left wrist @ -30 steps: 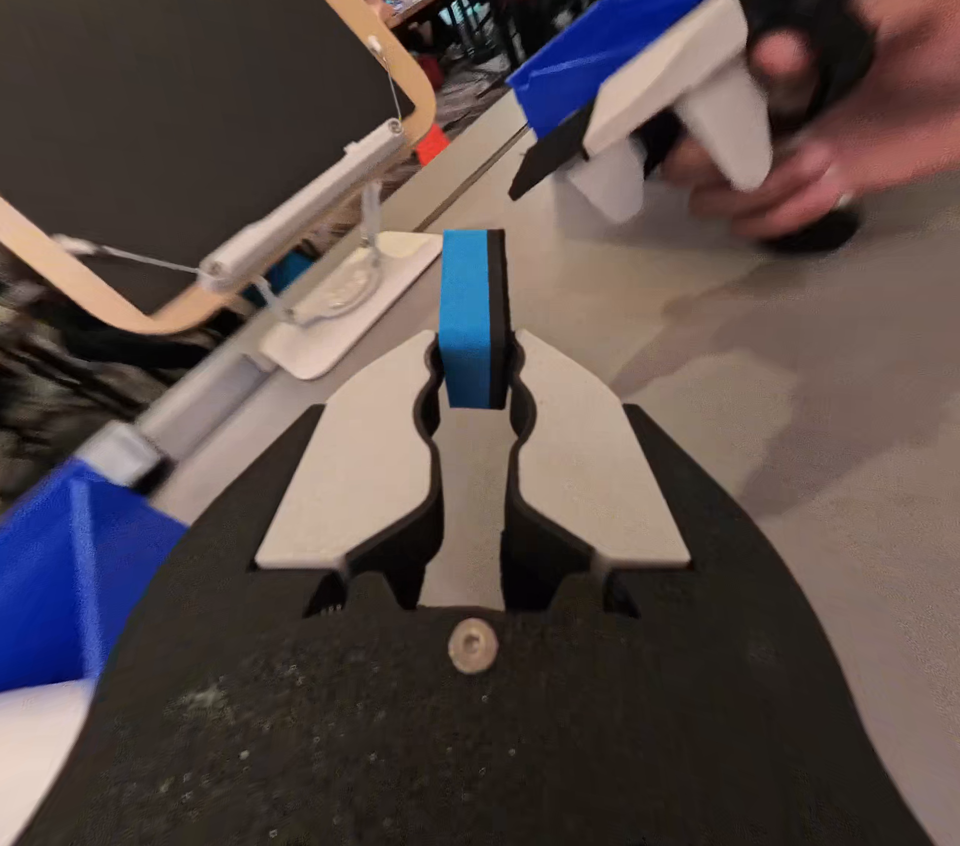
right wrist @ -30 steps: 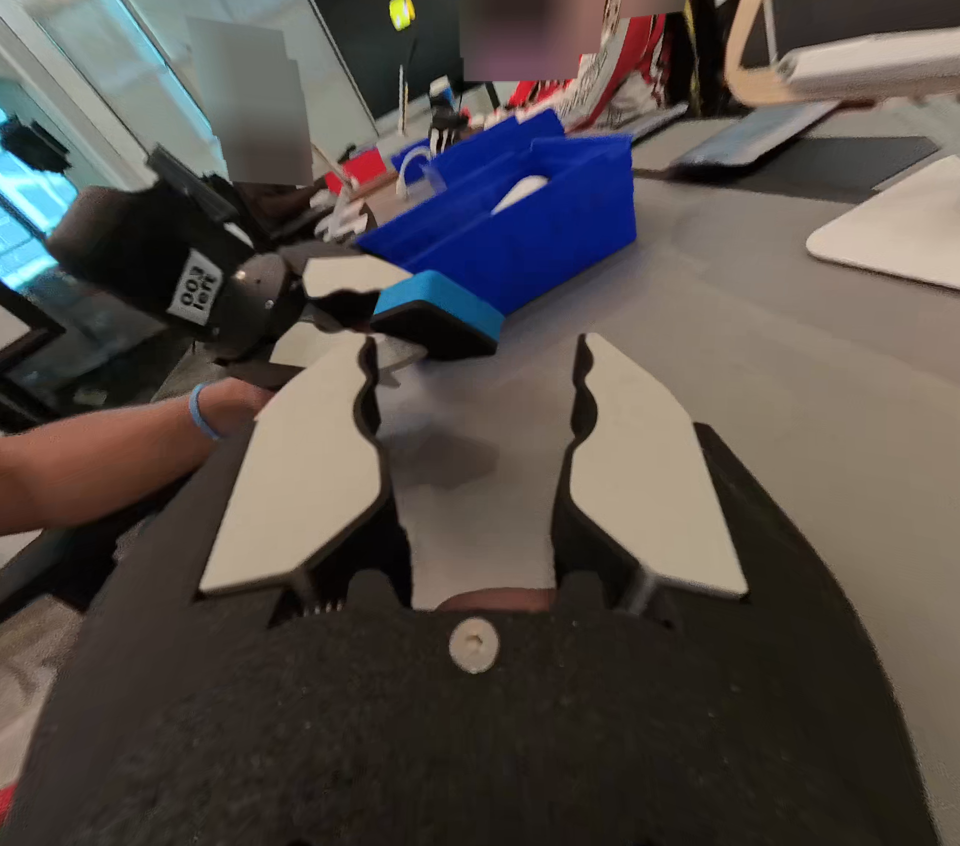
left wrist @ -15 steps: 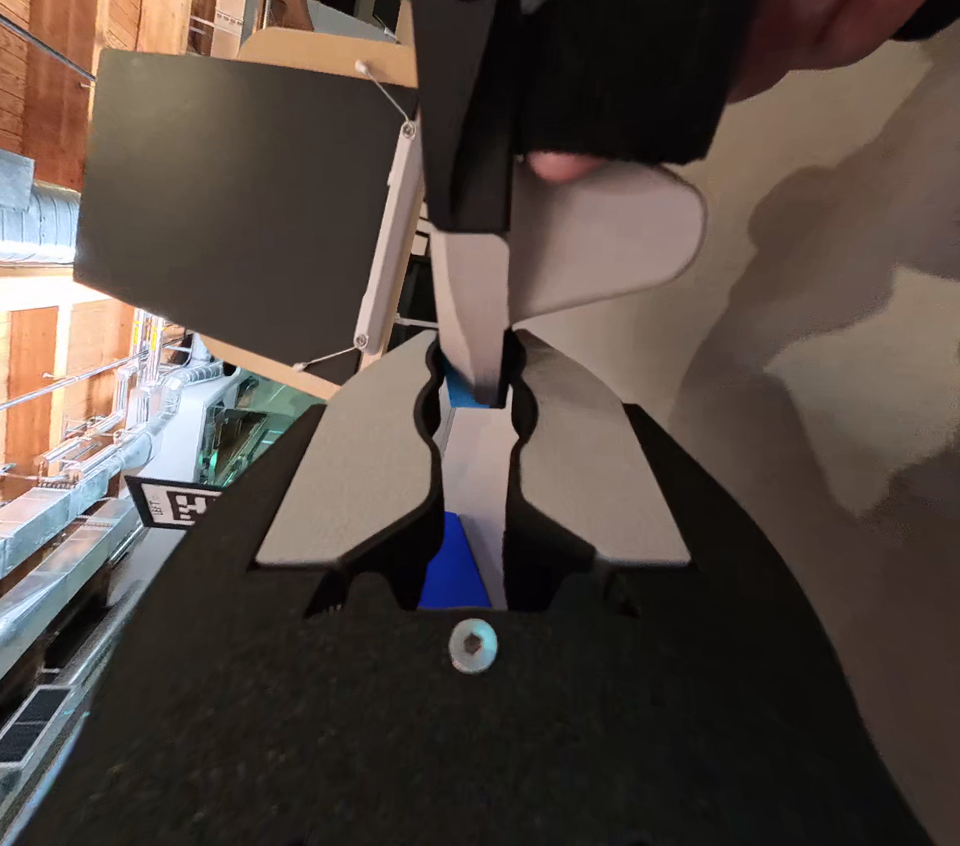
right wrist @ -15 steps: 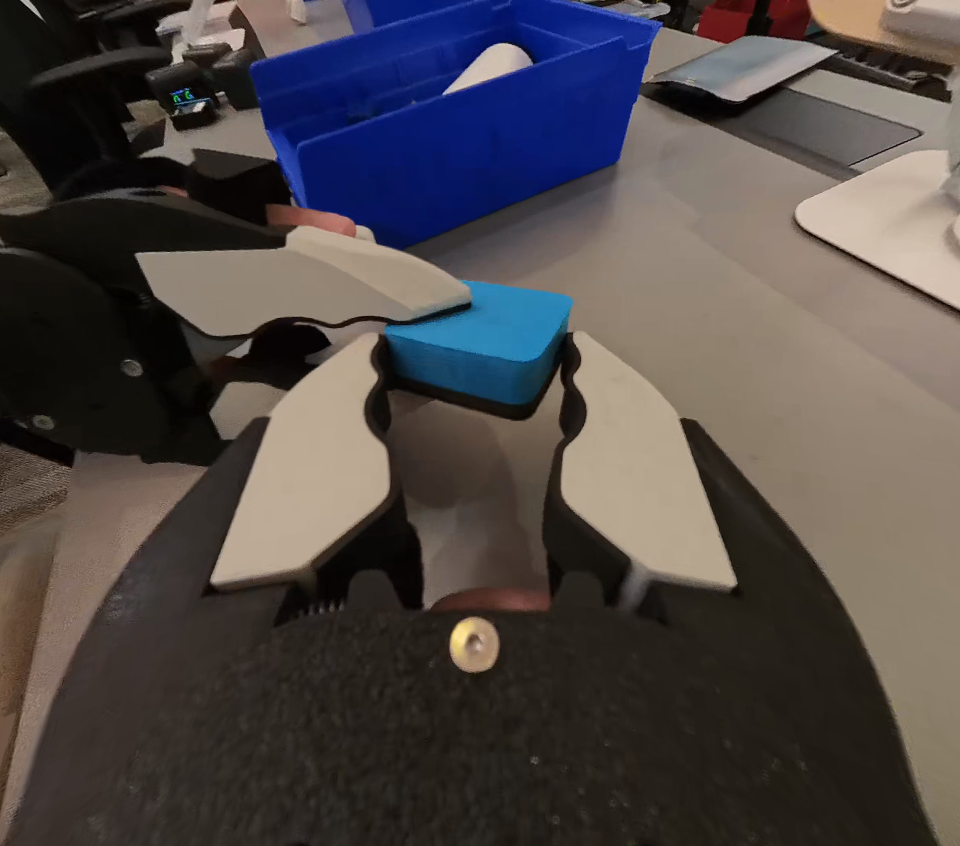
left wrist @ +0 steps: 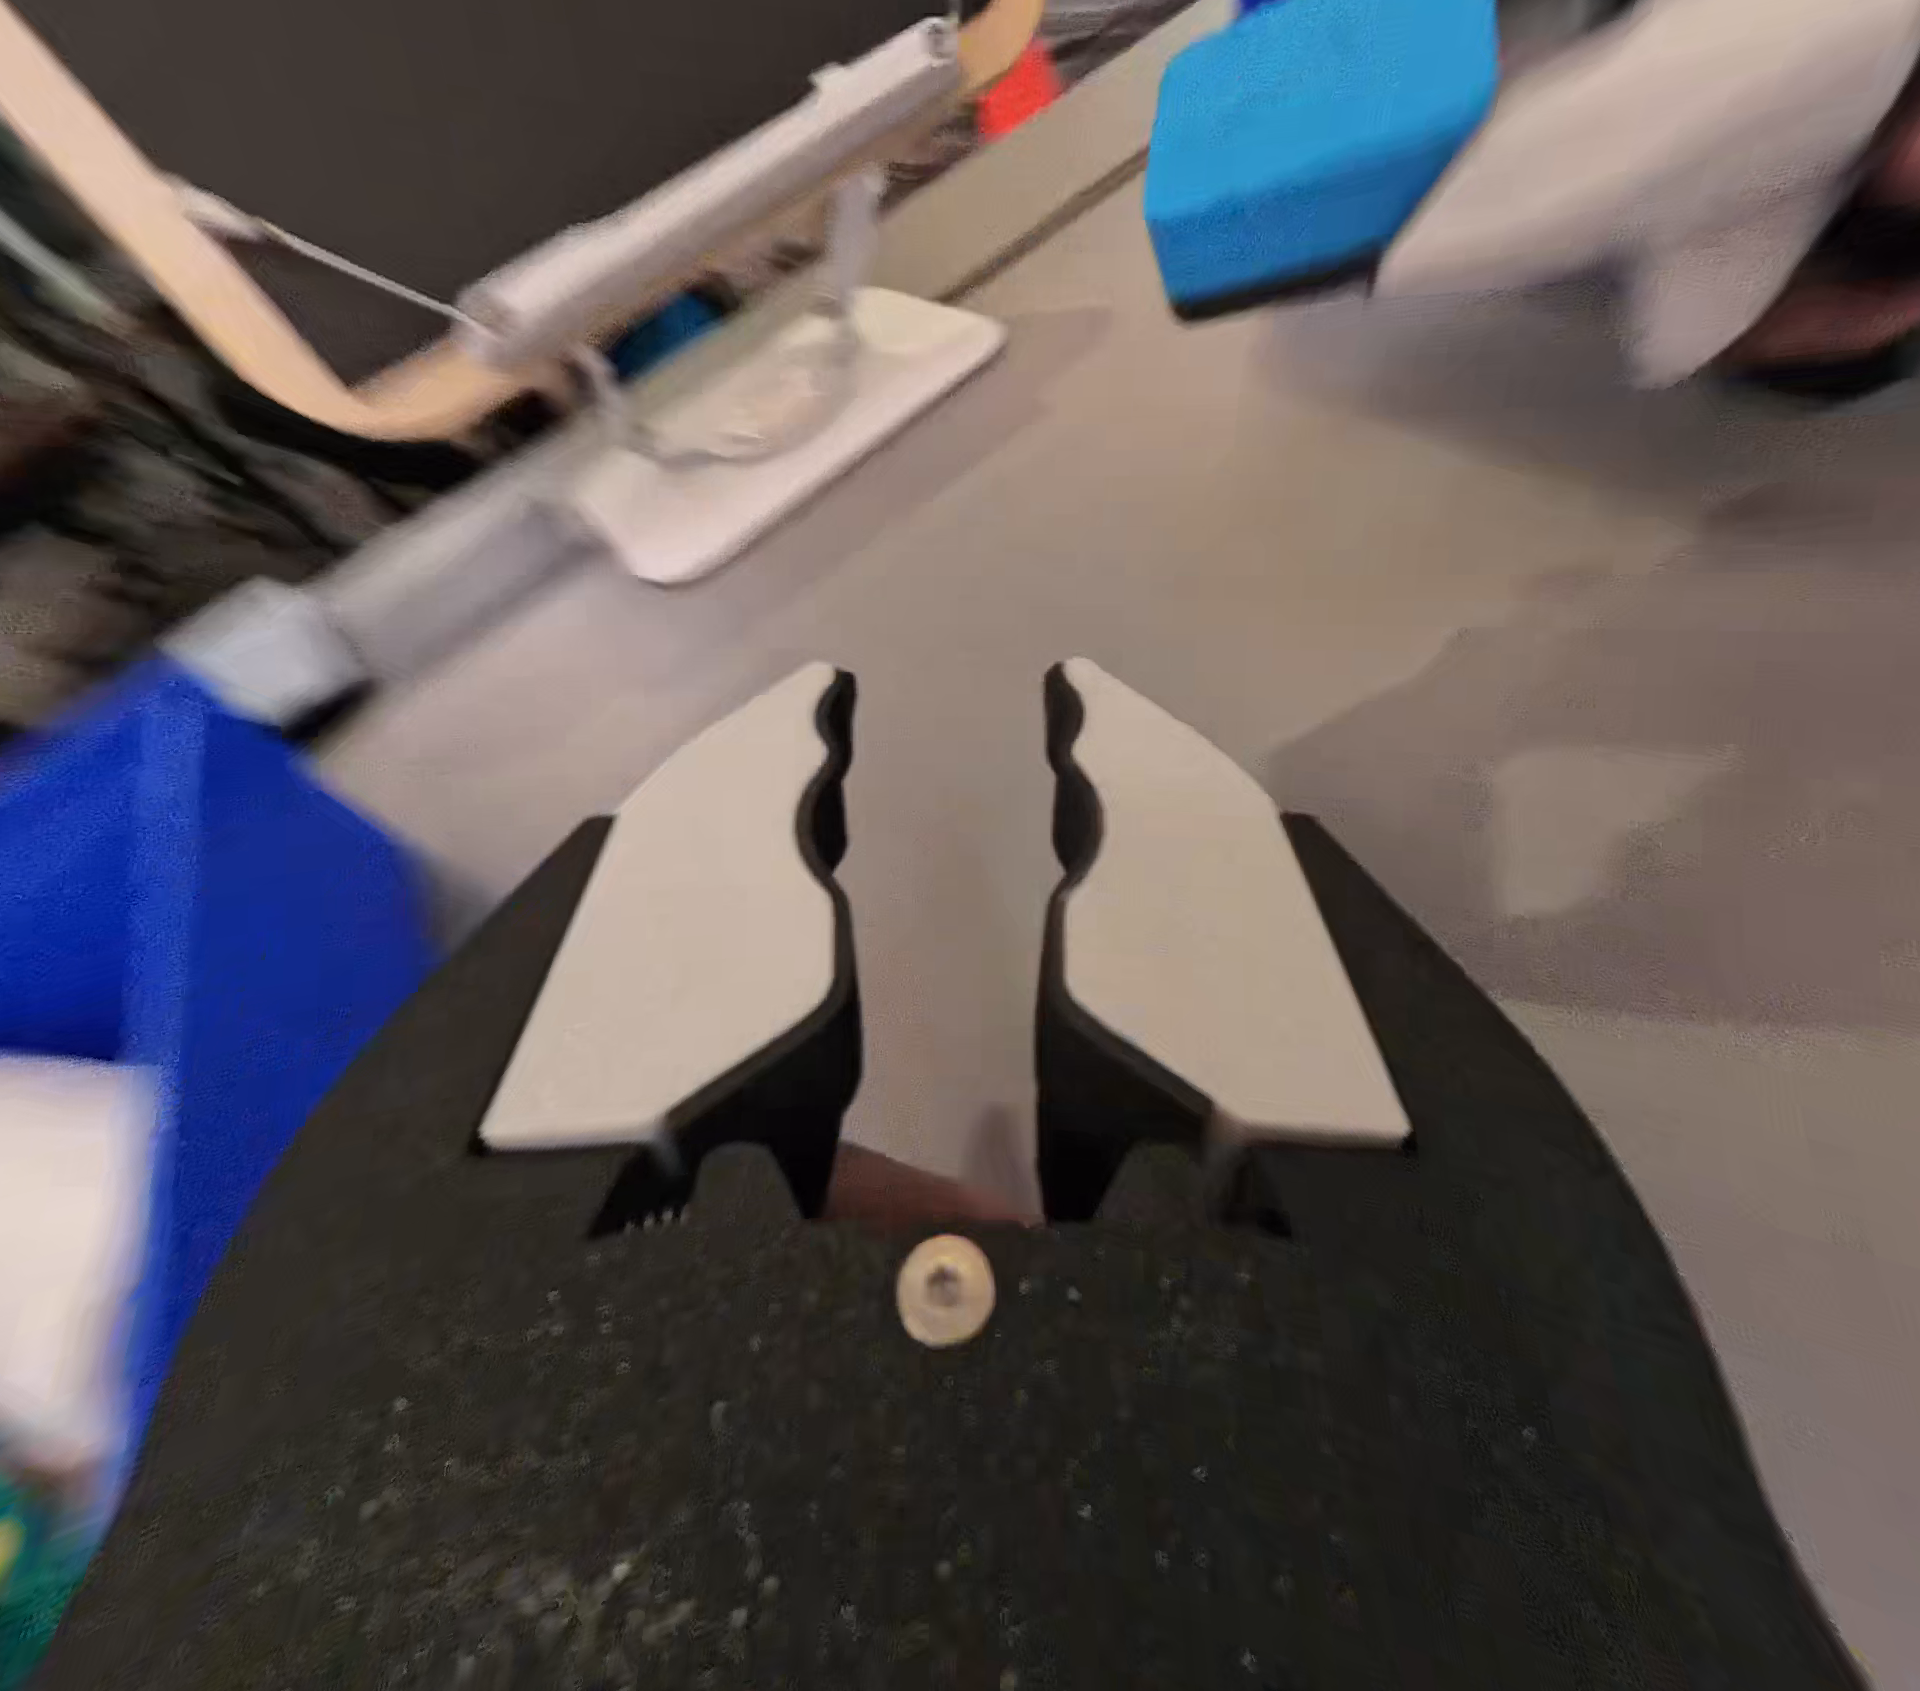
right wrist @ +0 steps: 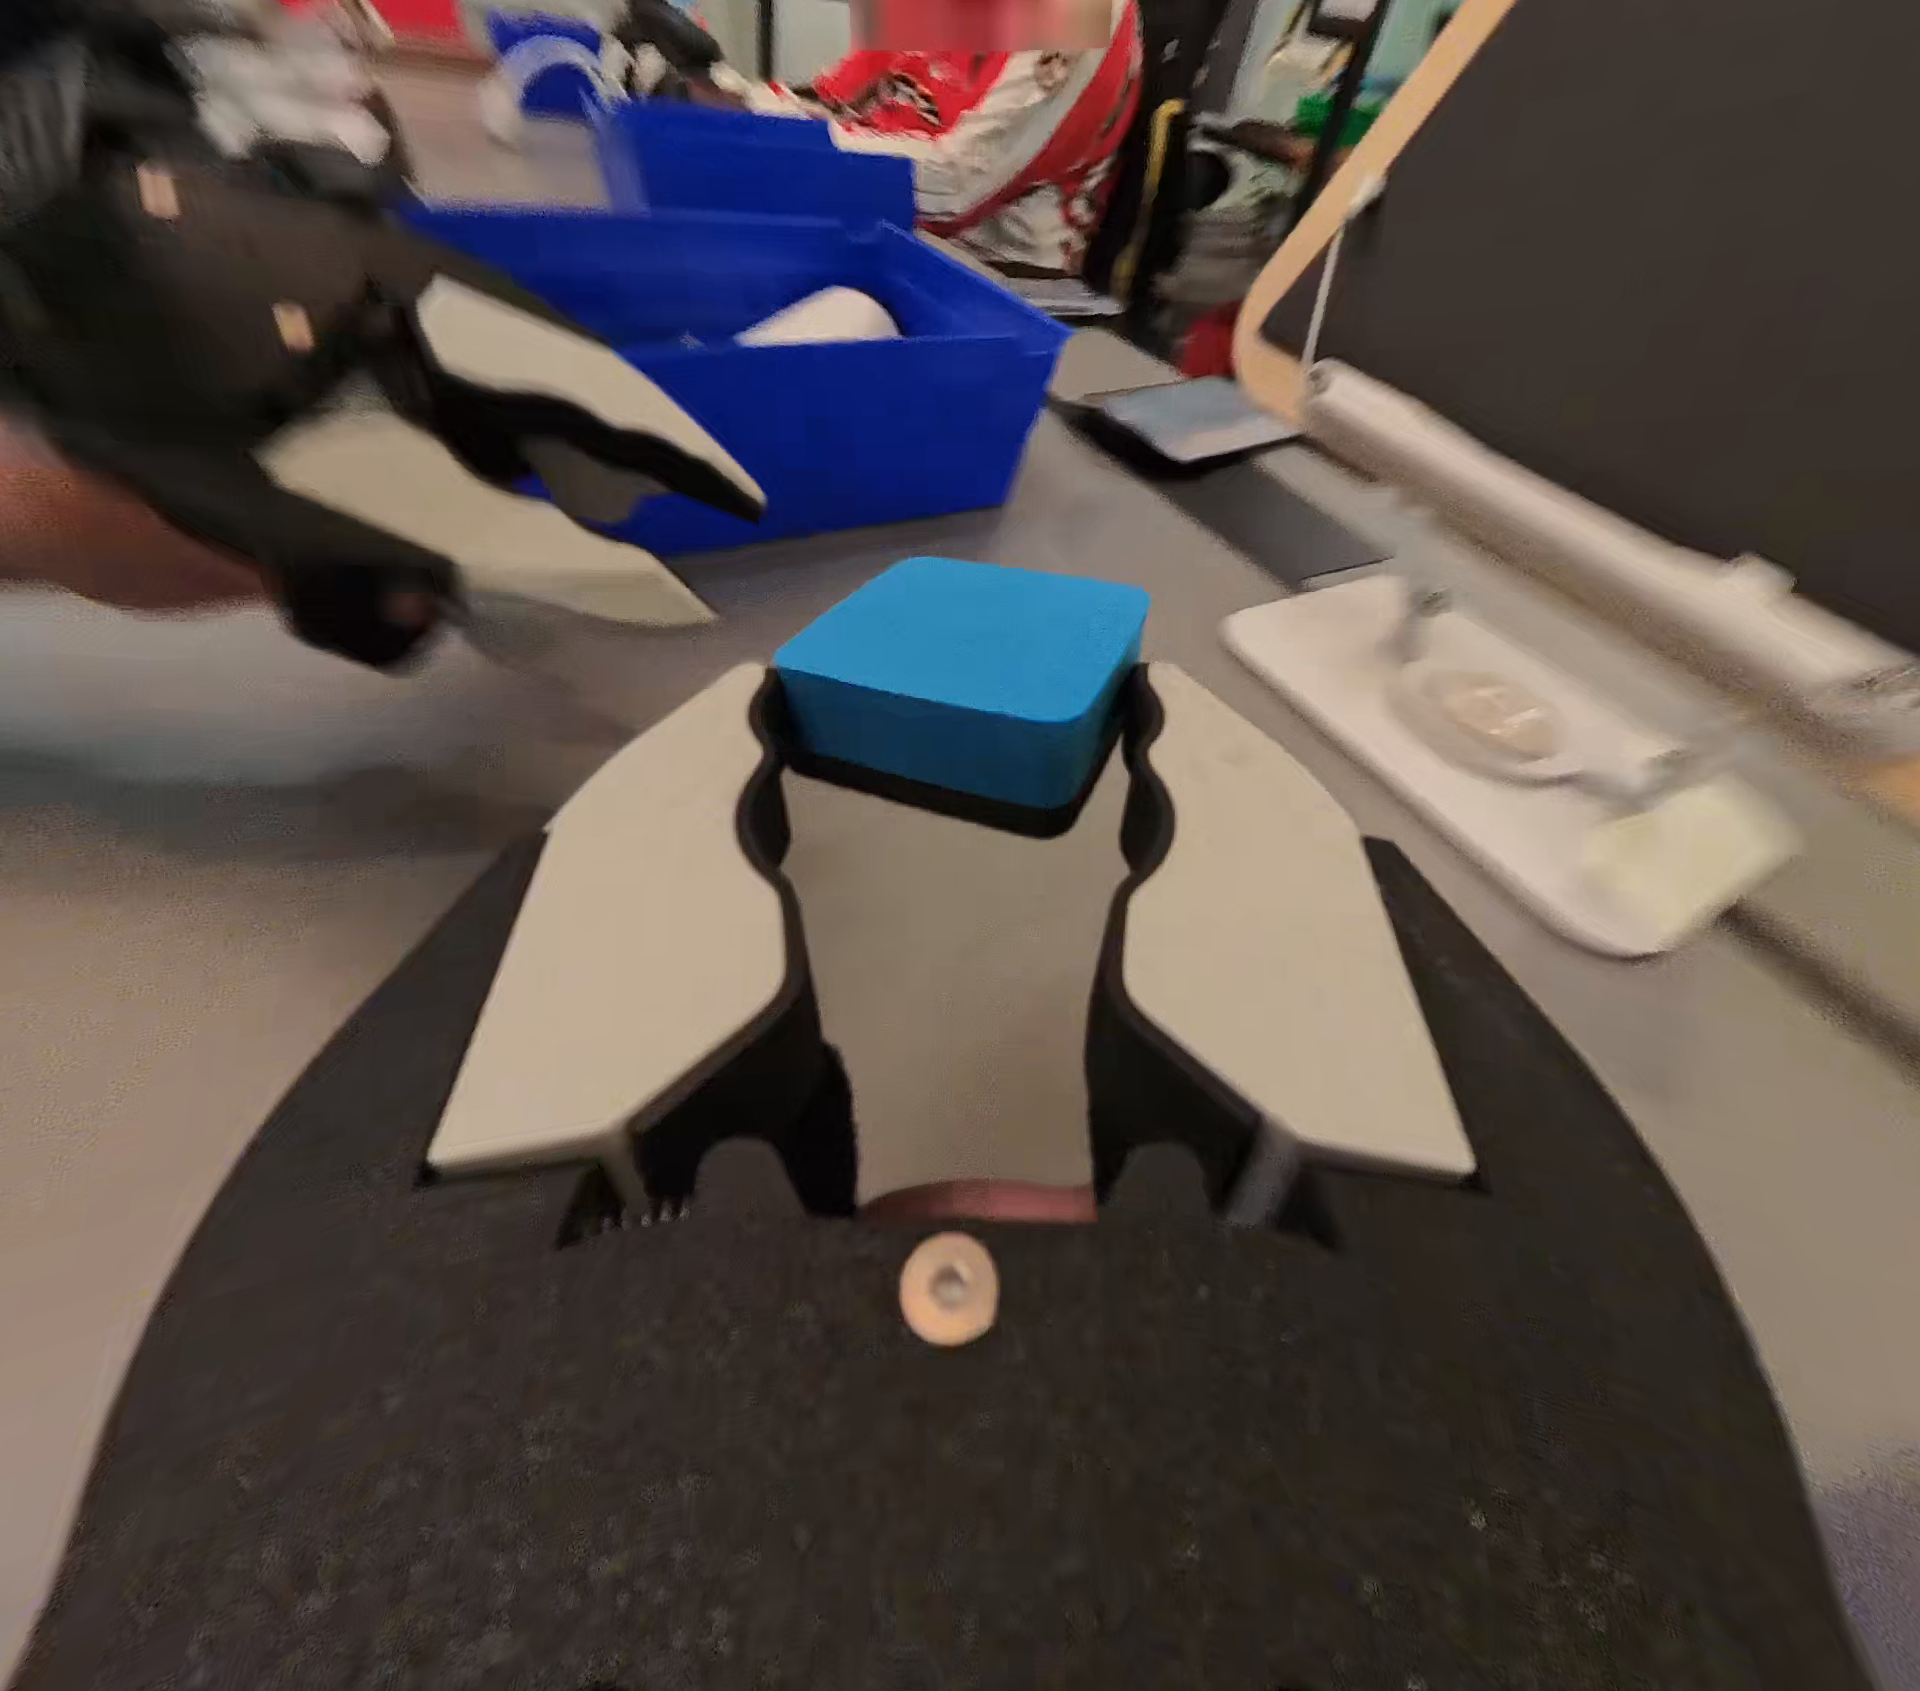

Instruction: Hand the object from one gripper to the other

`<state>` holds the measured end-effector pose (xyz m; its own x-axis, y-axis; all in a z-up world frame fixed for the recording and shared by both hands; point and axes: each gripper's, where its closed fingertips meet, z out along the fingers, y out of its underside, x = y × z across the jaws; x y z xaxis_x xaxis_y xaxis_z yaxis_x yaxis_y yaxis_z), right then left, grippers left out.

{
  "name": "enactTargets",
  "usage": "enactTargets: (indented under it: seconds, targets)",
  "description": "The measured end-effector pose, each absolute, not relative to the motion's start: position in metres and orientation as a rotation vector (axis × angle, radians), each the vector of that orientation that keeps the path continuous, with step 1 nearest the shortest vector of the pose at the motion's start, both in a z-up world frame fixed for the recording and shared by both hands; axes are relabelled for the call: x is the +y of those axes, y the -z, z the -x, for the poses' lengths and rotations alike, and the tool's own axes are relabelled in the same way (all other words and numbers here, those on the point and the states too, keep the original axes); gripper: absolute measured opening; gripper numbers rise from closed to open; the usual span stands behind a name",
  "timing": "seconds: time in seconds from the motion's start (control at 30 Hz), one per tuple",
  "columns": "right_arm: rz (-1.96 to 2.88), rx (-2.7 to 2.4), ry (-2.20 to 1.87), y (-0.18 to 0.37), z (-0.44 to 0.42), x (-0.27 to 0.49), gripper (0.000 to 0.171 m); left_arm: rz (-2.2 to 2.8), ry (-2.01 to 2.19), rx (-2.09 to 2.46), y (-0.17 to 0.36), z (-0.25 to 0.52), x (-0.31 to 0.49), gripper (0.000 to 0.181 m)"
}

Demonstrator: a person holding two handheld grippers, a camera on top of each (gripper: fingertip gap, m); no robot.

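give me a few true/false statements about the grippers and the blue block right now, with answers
1. The right gripper is shut on the blue block. True.
2. The left gripper holds the block. False: its jaws are open with nothing between them.
3. The block rests on the table. False: it is held above the table, off to the right in the left wrist view.
4. A blue bin stands on the table behind the block in the right wrist view. True.
5. The bin is empty. False: a white object lies inside it.
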<state>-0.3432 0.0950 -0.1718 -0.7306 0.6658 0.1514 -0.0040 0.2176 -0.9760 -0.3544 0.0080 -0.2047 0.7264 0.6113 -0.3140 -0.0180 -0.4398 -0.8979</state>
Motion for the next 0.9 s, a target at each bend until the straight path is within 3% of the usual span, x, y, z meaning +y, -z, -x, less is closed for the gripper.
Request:
enactTargets:
  seconds: [0.1, 0.17, 0.43, 0.57, 0.8, 0.9]
  targets:
    - [0.399, -1.915, -1.239, 0.184, 0.341, 0.085, 0.062, 1.863, -0.311, -0.57, 0.199, 0.337, 0.024, 0.058]
    - [0.264, -1.936, -1.038, 0.198, 0.338, 0.073, 0.062, 1.904, -0.269, -0.522, 0.199, 0.328, 0.03, 0.066]
    - [-0.004, -1.979, -0.789, 0.226, 0.318, 0.031, 0.062, 1.994, -0.318, -0.349, 0.21, 0.309, 0.043, 0.069]
    - [-0.032, -1.965, -0.782, 0.224, 0.313, 0.024, 0.062, 2.004, -0.299, -0.342, 0.217, 0.309, 0.042, 0.057]
    - [0.001, -1.893, -0.824, 0.224, 0.317, 0.03, 0.067, 1.981, -0.422, -0.358, 0.213, 0.324, 0.035, 0.057]
    - [0.117, -1.944, -0.869, 0.232, 0.326, 0.045, 0.058, 1.916, -0.559, -0.362, 0.2, 0.339, 0.022, 0.057]
